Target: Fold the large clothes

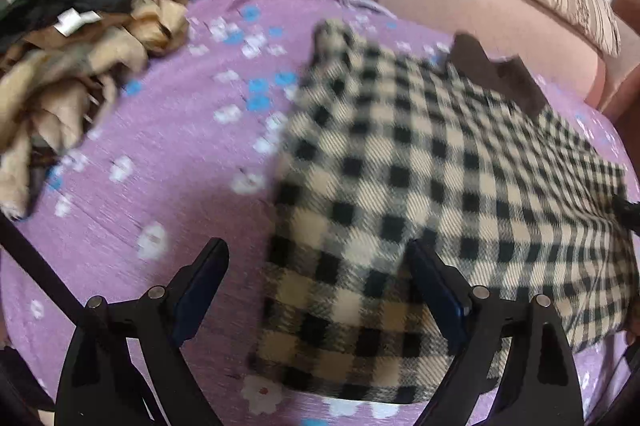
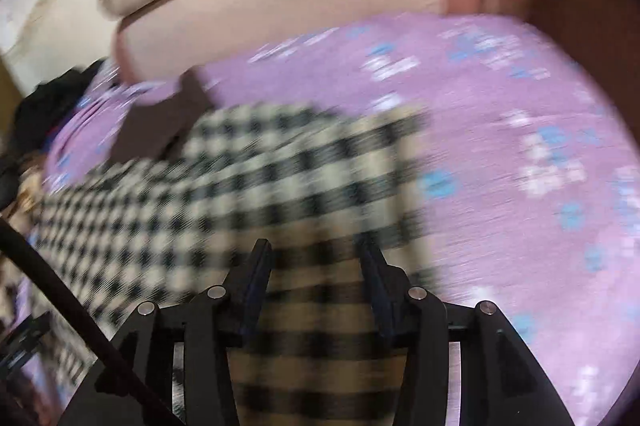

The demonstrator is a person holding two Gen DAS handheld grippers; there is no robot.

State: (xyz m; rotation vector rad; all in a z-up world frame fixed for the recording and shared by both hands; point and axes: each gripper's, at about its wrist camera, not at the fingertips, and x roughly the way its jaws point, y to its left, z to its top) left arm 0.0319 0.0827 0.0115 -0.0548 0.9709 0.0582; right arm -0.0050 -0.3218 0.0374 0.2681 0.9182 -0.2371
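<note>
Between our left gripper's [image 1: 316, 262] wide-open jaws lies the checkered garment's [image 1: 420, 185] near edge, ungripped, on the purple bedsheet [image 1: 168, 145]. Our right gripper [image 2: 316, 258] straddles its other end, jaws apart. Bare sheet spreads centre-left; piled clothes [image 1: 80, 65] crowd the upper left.

1. The left gripper [image 1: 316, 254] is built of matte black plastic, with two angular, tapering fingers.
2. Each of its fingers carries a dark blue pad [image 1: 436, 282] on the inner face.
3. Round silver pins [image 1: 157, 292] sit at the linkage pivots, two on each side.
4. The right gripper [image 2: 316, 254] has the same black frame, blue-edged pads [image 2: 256, 286] and silver pins [image 2: 417, 293].
5. A thin black rod or cable [image 2: 60, 290] crosses the lower left corner of each view.
6. Triangular cut-outs mark the black outer arms.
</note>
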